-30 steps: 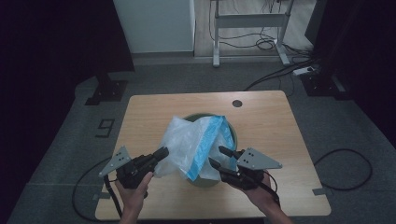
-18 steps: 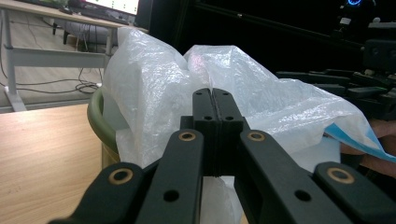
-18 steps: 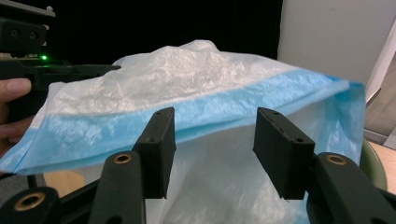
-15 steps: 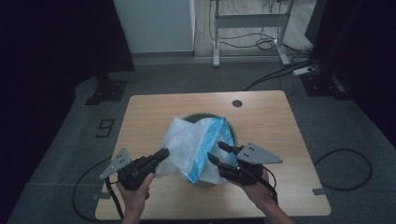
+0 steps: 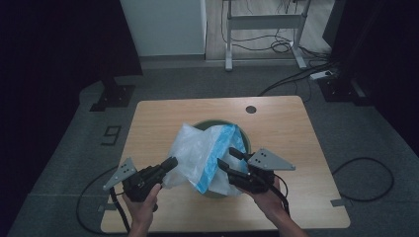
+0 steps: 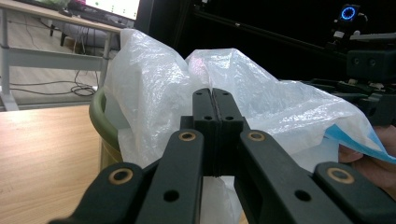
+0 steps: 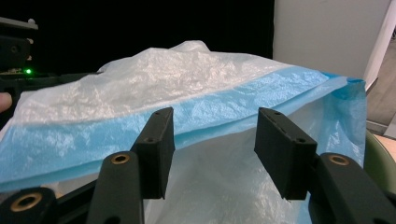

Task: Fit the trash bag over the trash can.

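A white plastic bag (image 5: 195, 150) with a blue band along its mouth (image 5: 217, 158) stands crumpled in a green bin (image 5: 245, 139) on the wooden table (image 5: 163, 113). My left gripper (image 5: 172, 162) meets the bag's left side, its jaws pressed together on a fold of the film (image 6: 215, 93). The bag (image 6: 154, 79) rises right behind them, over the bin's rim (image 6: 100, 116). My right gripper (image 5: 226, 156) is at the bag's right side, open. In its own view the jaws stand apart (image 7: 215, 116) in front of the blue band (image 7: 93, 135), not touching it.
The bin sits near the table's middle, with bare wood all around it. A round cable hole (image 5: 251, 109) lies at the table's far edge. Cables trail on the grey floor (image 5: 365, 173) to the right, and a metal desk frame (image 5: 262, 22) stands beyond.
The right gripper has edged slightly up toward the bag's blue band. The left gripper and the bag have stayed where they were.
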Demonstrator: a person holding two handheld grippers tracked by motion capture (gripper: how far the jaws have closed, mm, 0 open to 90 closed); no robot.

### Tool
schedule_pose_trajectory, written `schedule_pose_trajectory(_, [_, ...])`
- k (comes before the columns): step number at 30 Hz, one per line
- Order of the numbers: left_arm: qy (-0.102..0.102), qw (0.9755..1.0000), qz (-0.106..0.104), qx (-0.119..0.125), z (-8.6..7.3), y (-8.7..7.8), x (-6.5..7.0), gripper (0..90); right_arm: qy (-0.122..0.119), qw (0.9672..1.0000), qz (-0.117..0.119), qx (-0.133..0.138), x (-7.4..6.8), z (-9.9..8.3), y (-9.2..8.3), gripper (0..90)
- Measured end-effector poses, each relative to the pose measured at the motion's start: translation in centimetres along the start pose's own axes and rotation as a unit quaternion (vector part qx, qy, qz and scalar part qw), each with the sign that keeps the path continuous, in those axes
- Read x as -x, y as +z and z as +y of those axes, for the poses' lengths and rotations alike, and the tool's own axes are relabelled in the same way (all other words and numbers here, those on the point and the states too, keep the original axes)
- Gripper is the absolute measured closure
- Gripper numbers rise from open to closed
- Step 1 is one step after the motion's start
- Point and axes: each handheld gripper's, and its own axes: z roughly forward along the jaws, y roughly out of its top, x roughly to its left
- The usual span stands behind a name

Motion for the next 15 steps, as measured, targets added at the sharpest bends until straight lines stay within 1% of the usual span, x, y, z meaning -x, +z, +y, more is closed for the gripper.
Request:
schedule_pose_trajectory(4, [-0.002,1.0,-0.001,0.003,0.0,0.0,0.0,89.2,-0.001,1.0,-0.001,-0.005,-0.1,-0.2,0.3,46.6])
schedule_pose_trajectory(10, [-0.022,0.9995,-0.01,0.021,0.0,-0.3,-0.4,89.3,0.002,0.9999,0.001,-0.016,-0.4,-0.9,0.5,46.1])
schedule_pose_trajectory(13, [-0.028,0.9992,-0.014,0.026,-0.1,-0.5,-0.5,89.3,0.001,0.9998,0.001,-0.021,-0.4,-1.1,0.6,45.8])
schedule_pose_trajectory(15, [-0.028,0.9991,-0.014,0.028,-0.1,-0.5,-0.5,89.3,0.003,0.9997,-0.001,-0.023,-0.4,-1.1,0.8,45.4])
